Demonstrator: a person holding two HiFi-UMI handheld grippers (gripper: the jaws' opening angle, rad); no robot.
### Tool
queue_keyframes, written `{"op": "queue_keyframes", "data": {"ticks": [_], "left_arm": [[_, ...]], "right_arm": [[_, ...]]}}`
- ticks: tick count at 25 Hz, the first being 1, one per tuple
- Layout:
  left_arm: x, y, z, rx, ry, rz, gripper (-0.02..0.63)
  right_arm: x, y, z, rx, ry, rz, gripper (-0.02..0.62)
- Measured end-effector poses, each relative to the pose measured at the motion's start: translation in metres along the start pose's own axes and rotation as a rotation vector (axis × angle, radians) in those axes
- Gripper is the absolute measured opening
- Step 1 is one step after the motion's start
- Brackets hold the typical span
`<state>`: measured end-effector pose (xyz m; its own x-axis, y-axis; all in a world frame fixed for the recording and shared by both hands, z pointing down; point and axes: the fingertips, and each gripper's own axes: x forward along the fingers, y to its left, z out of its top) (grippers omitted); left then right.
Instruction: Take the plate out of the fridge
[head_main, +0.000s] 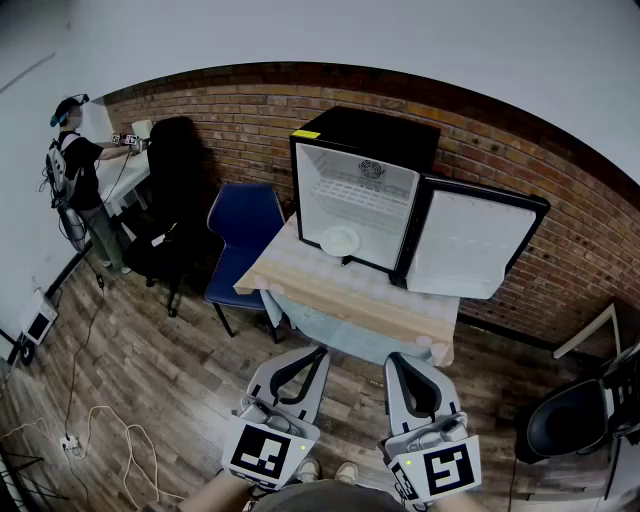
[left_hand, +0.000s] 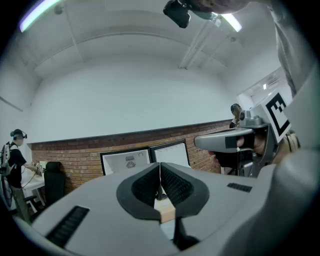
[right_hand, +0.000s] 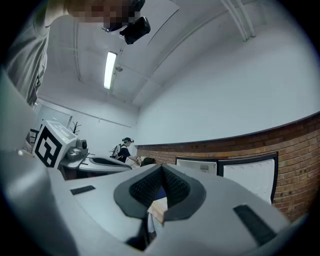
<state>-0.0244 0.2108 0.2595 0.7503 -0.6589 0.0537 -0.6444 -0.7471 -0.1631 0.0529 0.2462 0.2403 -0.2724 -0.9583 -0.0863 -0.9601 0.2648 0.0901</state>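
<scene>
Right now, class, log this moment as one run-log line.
phase: pre-reach | fridge: door open | plate: inside fridge, untouched | left gripper: shut, empty | right gripper: shut, empty

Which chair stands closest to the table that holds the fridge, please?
The blue chair, right beside the table's left end; both black chairs stand farther off.

black chair (head_main: 572, 420): cut by right edge | fridge (left_hand: 125, 161): lower part hidden

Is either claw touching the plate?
Apart. The head view shows the left claw and right claw low over the floor, well short of the table; the plate sits inside the open fridge.
</scene>
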Motion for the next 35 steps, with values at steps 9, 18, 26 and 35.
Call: {"op": "queue_keyframes", "data": {"ticks": [9,18,26,35], "left_arm": [[0.006,-0.015,0.002,-0.004,0.005,0.007,0.018],[0.004,-0.026,0.002,0.003,0.008,0.028,0.020],[0.011,-0.041,0.001,0.009,0.010,0.050,0.018],[0.010,-0.052,-0.005,0.005,0.023,0.093,0.019]], "right_arm": [[-0.012,-0.013,0.000,0.033,-0.013,0.010,0.028],[-0.021,-0.018,-0.002,0.033,-0.020,0.027,0.028],[-0.031,-0.026,-0.006,0.036,-0.021,0.061,0.028],[-0.040,-0.034,-0.008,0.032,-0.029,0.096,0.028]]}}
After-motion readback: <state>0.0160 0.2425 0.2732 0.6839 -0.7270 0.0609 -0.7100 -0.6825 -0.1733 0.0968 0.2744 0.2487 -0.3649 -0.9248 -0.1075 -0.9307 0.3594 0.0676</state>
